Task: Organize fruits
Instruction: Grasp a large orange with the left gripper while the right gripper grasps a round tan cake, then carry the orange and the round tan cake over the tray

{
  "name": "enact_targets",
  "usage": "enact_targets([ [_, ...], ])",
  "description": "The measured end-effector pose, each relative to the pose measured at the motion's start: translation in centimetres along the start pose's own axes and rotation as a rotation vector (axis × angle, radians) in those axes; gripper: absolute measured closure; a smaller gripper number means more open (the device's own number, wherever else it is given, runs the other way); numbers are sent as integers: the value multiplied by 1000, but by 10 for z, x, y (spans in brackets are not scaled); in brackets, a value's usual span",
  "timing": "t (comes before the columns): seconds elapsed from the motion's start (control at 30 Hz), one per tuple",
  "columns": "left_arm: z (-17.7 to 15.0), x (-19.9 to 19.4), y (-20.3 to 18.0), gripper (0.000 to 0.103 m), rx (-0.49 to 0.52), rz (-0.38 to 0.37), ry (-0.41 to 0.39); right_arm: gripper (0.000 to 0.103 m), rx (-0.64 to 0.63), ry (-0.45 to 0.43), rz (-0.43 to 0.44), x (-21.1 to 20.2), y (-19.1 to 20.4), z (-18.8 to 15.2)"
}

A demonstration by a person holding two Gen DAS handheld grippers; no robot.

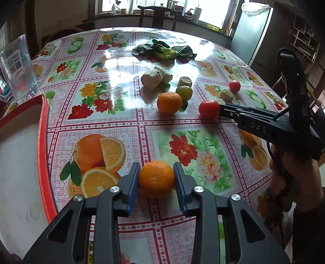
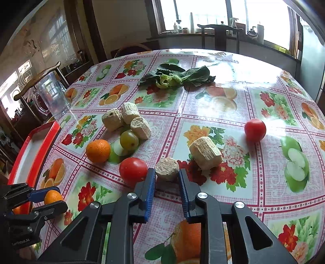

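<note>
Pinching a round orange (image 1: 156, 178), left tongs (image 1: 156, 180); right tongs (image 2: 167, 182) clamp an upright stub (image 2: 167, 171).

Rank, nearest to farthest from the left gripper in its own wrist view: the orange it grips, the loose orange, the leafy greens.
1. Gripped orange, between the left gripper pads.
2. Loose orange, mid-table.
3. Leafy greens, far side.

**Bright kitchen-dining rm, window behind table**

Table (image 1: 97, 130) w/ glossy fruit-and-flower oilcloth; strong glare from window (image 2: 205, 12) at far wall. Dark wooden chair (image 2: 220, 35) at table's far side, sill behind it crowded w/ bottles and a kettle. Silver fridge (image 1: 249, 34) on the right, dark wood shelving (image 1: 302, 42) beyond it. Walls cream; glass-fronted cabinet (image 2: 12, 101) on the left reflecting windows.
</note>
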State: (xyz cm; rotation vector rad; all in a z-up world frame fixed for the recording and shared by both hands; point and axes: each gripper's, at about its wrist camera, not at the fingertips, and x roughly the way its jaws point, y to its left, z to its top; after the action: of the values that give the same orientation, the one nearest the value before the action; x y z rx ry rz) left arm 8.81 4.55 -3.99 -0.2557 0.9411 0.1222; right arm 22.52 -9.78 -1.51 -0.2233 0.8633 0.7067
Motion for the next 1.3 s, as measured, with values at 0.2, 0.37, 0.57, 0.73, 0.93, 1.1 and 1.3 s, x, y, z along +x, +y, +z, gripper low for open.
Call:
enact_targets([
  [0.2, -9, -10, 4, 73, -24, -28, -6, 80, 16, -20, 52, -30, 10, -17],
  [0.37, -18, -19, 6, 73, -35, -37, -15, 80, 15, -19, 89, -47, 26, -33],
  [0.57, -26, -37, 7, 73, -38, -32, -45, 80, 3, -8, 133, -59, 49, -49],
  [0.73, -33, -57, 13, 73, -49, -26, -78, 80, -22, -4, 167, -67, 71, -59],
  [0.93, -43, -75, 25, 72, -60, 4, -107, 80, -48, 0, 212, -72, 98, -64],
  [1.1, -51, -85, 38, 72, -87, 12, -120, 80, -83, 8, 237, -74, 121, -65],
  [1.3, -60, -96, 51, 72, -114, 19, -135, 80, -118, 11, 259, -76, 144, -64],
])
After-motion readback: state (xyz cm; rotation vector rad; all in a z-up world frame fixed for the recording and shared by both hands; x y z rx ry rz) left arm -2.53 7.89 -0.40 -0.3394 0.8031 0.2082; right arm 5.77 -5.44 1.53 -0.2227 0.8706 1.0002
